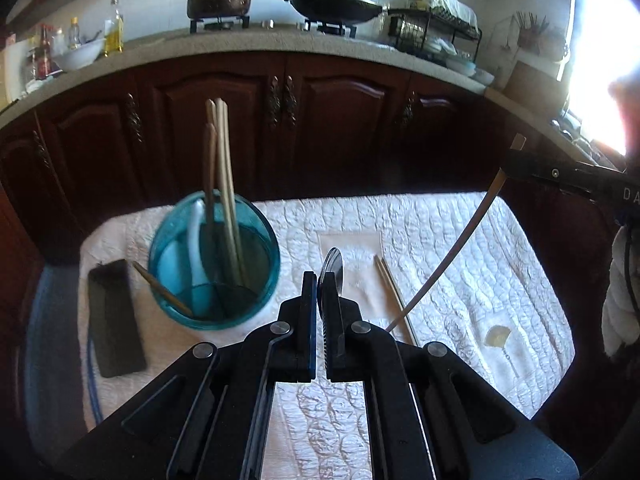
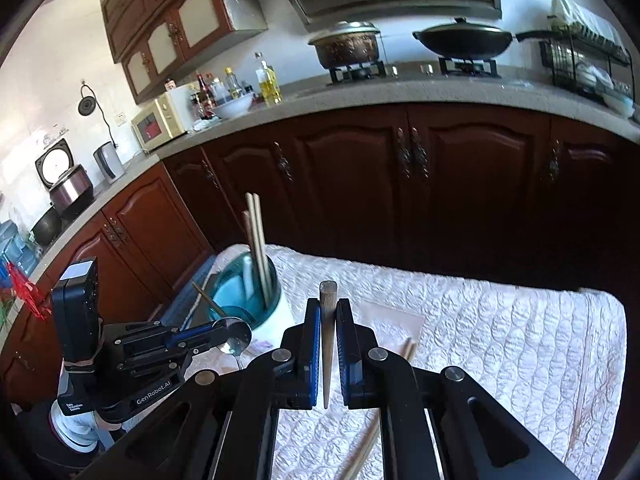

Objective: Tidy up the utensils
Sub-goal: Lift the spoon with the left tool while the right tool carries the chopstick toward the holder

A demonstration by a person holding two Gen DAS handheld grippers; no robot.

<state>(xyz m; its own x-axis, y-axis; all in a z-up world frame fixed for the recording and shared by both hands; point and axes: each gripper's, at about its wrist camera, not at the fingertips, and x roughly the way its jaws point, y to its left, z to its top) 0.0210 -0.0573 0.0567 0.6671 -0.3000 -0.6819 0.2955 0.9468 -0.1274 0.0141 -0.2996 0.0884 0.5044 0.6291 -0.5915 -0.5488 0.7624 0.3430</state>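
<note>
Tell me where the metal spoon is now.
The metal spoon is clamped in the left gripper, above the white cloth, right of the blue cup.

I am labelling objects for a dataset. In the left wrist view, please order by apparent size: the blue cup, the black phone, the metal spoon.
1. blue cup, the largest.
2. black phone.
3. metal spoon, shut in the left gripper; it is partly hidden and nearest the camera, so its rank is uncertain.

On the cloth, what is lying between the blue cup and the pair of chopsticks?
In the left wrist view, only bare cloth lies between the blue cup and the chopsticks; the left claw hangs over that stretch, shut on a spoon.
</note>
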